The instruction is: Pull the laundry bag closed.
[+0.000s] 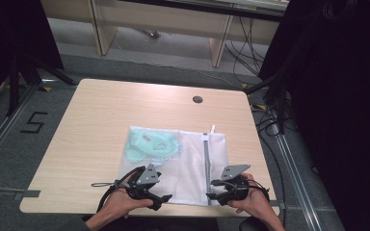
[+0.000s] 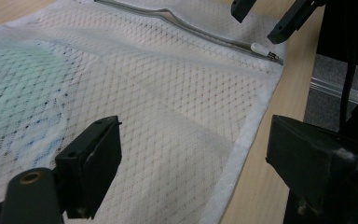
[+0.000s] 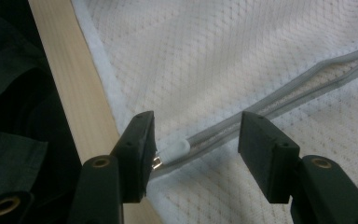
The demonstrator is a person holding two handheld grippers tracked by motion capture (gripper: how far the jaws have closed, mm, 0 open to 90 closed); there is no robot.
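- One white mesh laundry bag [image 1: 173,163] lies flat on the light wooden table [image 1: 96,120], in the lower middle of the high view.
- One pale green garment [image 1: 151,146] shows through the mesh at the bag's upper left.
- One grey zipper [image 1: 205,163] runs down the bag's right part; its one white pull tab [image 3: 175,149] lies at the near end.
- Two grippers: the left gripper [image 1: 160,199] has its jaws wide over the bag's near hem, and the right gripper [image 3: 196,144] has its jaws half-spread around the pull tab, holding nothing.
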